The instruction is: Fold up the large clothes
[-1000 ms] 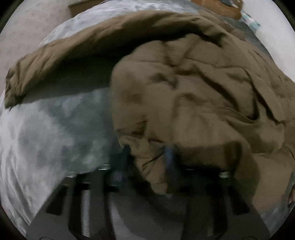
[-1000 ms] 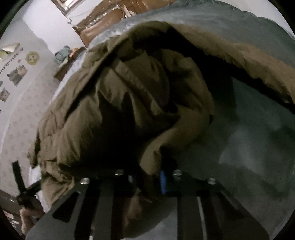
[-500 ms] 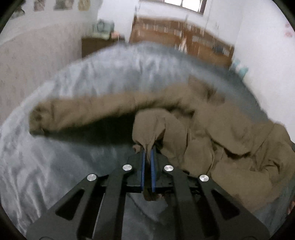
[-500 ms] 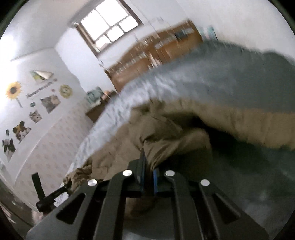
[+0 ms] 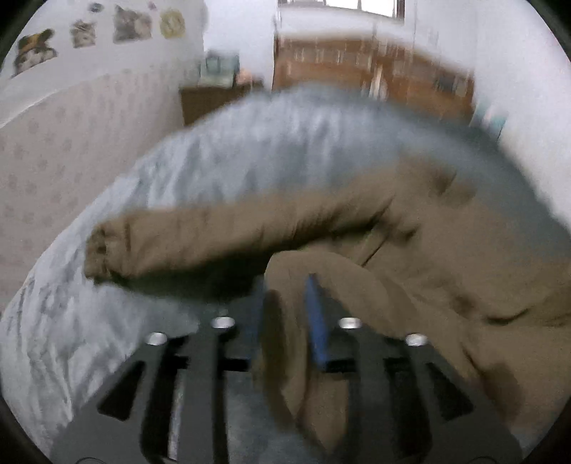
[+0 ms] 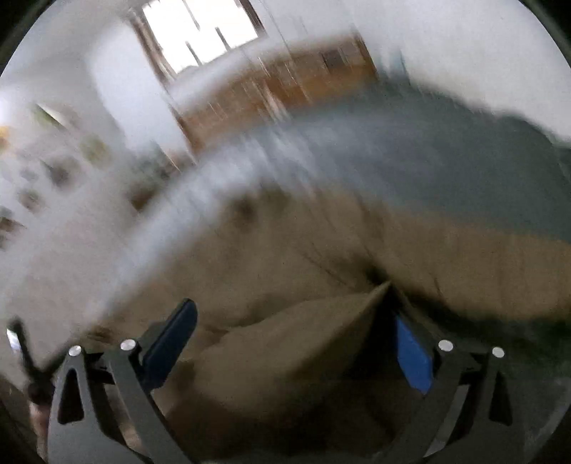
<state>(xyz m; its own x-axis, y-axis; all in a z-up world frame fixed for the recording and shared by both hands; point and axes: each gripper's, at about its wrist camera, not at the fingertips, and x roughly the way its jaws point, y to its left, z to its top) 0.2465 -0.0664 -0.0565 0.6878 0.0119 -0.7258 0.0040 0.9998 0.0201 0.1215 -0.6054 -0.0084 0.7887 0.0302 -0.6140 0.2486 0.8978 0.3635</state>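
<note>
Bedspread bears coat; only right claw gapes.

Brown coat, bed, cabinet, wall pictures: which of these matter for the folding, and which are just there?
Part of the job:
coat
left gripper, fabric between its fingers
right gripper, wide open
bed, the work surface

Just there:
cabinet
wall pictures
window
nightstand
</note>
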